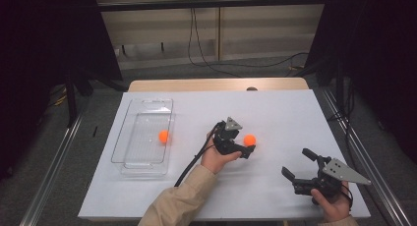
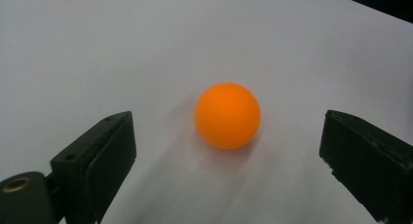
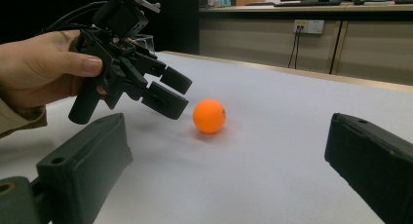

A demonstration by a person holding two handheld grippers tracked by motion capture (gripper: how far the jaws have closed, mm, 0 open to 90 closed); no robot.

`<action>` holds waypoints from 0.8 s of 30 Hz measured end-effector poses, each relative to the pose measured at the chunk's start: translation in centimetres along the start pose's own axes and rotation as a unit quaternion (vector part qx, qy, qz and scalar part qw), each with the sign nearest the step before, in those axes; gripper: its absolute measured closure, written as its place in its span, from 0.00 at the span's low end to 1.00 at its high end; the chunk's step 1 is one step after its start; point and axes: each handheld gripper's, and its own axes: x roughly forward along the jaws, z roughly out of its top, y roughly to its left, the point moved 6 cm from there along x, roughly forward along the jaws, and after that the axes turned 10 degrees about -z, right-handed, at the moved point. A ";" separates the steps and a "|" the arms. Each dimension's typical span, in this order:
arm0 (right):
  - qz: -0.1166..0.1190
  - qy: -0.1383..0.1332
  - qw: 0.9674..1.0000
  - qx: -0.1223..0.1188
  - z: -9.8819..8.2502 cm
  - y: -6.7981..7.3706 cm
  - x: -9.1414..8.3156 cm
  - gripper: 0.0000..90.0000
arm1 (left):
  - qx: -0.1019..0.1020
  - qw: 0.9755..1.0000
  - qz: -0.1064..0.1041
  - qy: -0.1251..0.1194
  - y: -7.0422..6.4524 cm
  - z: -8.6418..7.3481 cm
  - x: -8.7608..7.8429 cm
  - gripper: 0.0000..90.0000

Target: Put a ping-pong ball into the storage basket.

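An orange ball [image 1: 250, 139] [image 2: 227, 115] [image 3: 209, 116] rests on the white table [image 1: 275, 113]. My left gripper [image 1: 241, 141] [image 2: 229, 124] [image 3: 181, 95] is open just left of it, one jaw on each side of the ball's near end, without touching it. A second orange ball [image 1: 163, 136] lies inside a clear plastic tray [image 1: 142, 155] at the table's left. My right gripper [image 1: 298, 163] [image 3: 225, 126] is open with nothing between its jaws, near the front right corner, pointing toward the first ball from a distance.
The left gripper's black cable [image 1: 189, 164] trails back along the sleeve [image 1: 177, 201]. A wooden strip [image 1: 216, 84] marks the table's far edge. Metal rails [image 1: 54, 162] run along both sides, with dark curtains behind them.
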 end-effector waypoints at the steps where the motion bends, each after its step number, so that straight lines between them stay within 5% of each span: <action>1: 0.000 0.000 1.000 0.000 0.0 0.0 0.0 0.02 | -0.001 1.000 0.001 0.000 0.0 0.0 0.1 0.07; 24: 0.001 0.000 1.000 0.000 0.0 0.0 0.0 0.02 | 0.003 1.000 0.005 0.005 -0.1 0.3 1.3 0.07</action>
